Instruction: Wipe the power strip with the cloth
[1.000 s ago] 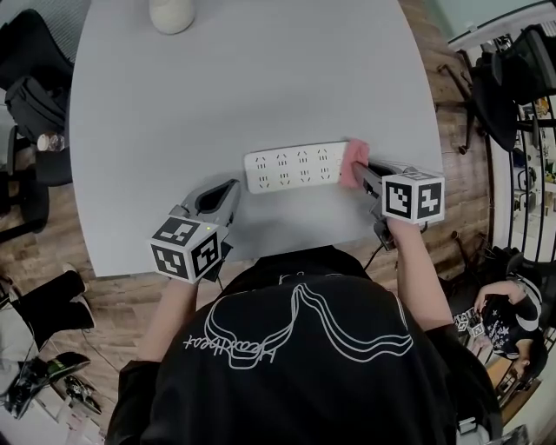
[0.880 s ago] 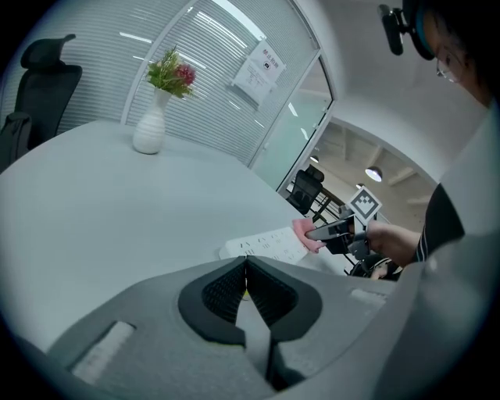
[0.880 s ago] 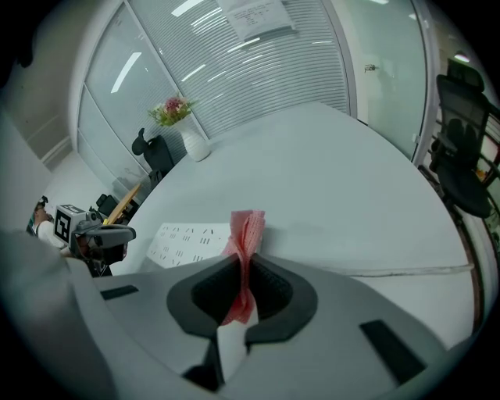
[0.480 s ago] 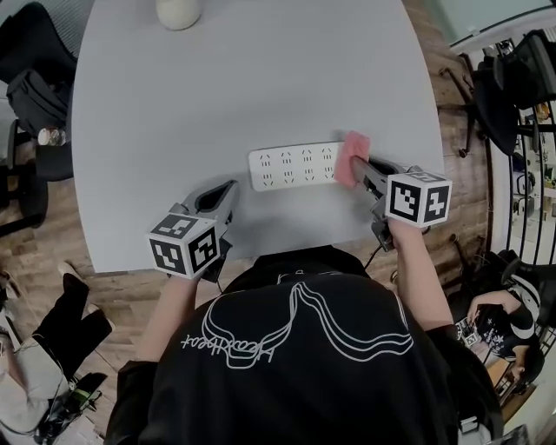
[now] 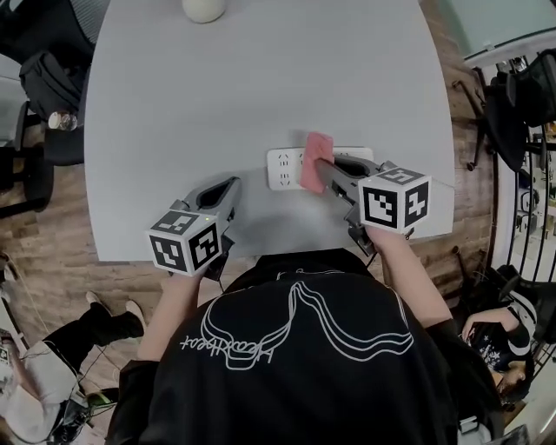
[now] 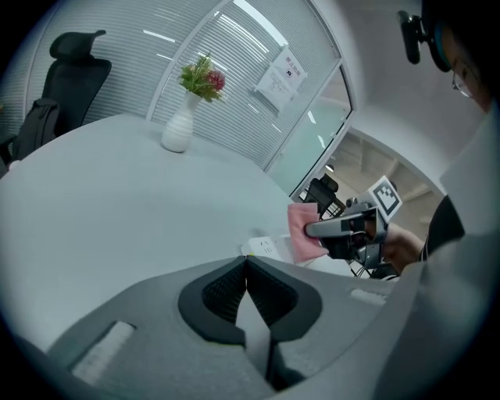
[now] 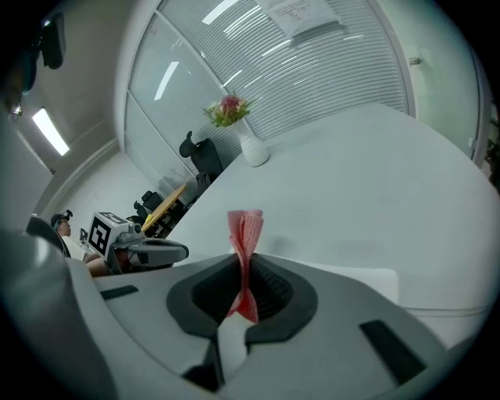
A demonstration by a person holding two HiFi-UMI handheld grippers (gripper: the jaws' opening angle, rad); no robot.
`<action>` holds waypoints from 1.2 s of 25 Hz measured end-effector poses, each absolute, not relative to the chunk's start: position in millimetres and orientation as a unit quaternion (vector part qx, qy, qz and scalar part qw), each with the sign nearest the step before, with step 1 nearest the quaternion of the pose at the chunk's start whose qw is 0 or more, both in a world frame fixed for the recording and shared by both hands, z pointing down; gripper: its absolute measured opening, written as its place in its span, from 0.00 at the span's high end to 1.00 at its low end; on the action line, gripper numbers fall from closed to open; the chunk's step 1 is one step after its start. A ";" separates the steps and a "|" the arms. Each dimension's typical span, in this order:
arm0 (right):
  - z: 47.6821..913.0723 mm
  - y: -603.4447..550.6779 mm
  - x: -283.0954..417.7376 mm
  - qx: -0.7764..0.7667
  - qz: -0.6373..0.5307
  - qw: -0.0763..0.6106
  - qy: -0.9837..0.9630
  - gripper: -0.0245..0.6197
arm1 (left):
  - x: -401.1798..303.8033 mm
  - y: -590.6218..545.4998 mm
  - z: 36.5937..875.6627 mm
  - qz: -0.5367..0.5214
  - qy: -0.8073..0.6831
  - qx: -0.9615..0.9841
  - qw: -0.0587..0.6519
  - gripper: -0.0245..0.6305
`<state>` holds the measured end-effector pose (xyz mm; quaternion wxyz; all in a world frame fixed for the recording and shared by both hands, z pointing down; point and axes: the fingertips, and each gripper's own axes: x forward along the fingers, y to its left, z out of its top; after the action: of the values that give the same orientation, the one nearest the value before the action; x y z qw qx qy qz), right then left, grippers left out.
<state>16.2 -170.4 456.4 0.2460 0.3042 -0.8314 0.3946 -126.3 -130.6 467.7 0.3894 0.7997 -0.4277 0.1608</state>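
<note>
A white power strip (image 5: 284,168) lies on the grey table (image 5: 261,78) near its front edge. A folded pink cloth (image 5: 316,162) rests across the strip's middle, pinched in my right gripper (image 5: 323,170), which is shut on it. In the right gripper view the cloth (image 7: 244,250) stands up between the closed jaws, with the strip (image 7: 367,277) just beyond. My left gripper (image 5: 228,190) sits to the left of the strip, apart from it, jaws closed and empty. The left gripper view shows the strip's end (image 6: 266,247) and the cloth (image 6: 302,232).
A white vase (image 5: 203,9) with flowers (image 6: 201,78) stands at the table's far edge. Office chairs (image 5: 43,96) stand left of the table, and a person's legs (image 5: 61,361) show on the wood floor at lower left. A dark rack (image 5: 521,96) stands right.
My right gripper has slid the pink cloth leftward along the power strip, from its right end to about its middle. The left gripper has stayed in place.
</note>
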 end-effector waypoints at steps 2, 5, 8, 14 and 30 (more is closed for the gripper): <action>459.4 -167.9 -3.5 0.284 0.398 0.250 -0.836 0.91 | -130.9 -130.9 465.6 0.153 -0.431 0.797 0.395 0.94; 466.3 -161.9 -30.5 0.257 0.400 0.263 -0.840 0.91 | -137.9 -129.7 464.6 0.153 -0.435 0.794 0.395 0.94; 474.4 -157.8 -47.7 0.239 0.404 0.275 -0.839 0.91 | -138.9 -128.2 464.3 0.155 -0.434 0.798 0.389 0.94; 492.8 -153.0 -60.5 0.228 0.405 0.297 -0.834 0.91 | -137.5 -123.7 474.3 0.150 -0.421 0.800 0.401 0.94; 498.7 -153.8 -55.2 0.242 0.385 0.332 -0.826 0.91 | -144.9 -121.9 473.7 0.145 -0.425 0.795 0.408 0.94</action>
<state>-55.2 -153.8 498.7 0.3322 0.2420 -0.8263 0.3852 -144.9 -121.9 473.7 0.4081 0.7951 -0.4246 0.1449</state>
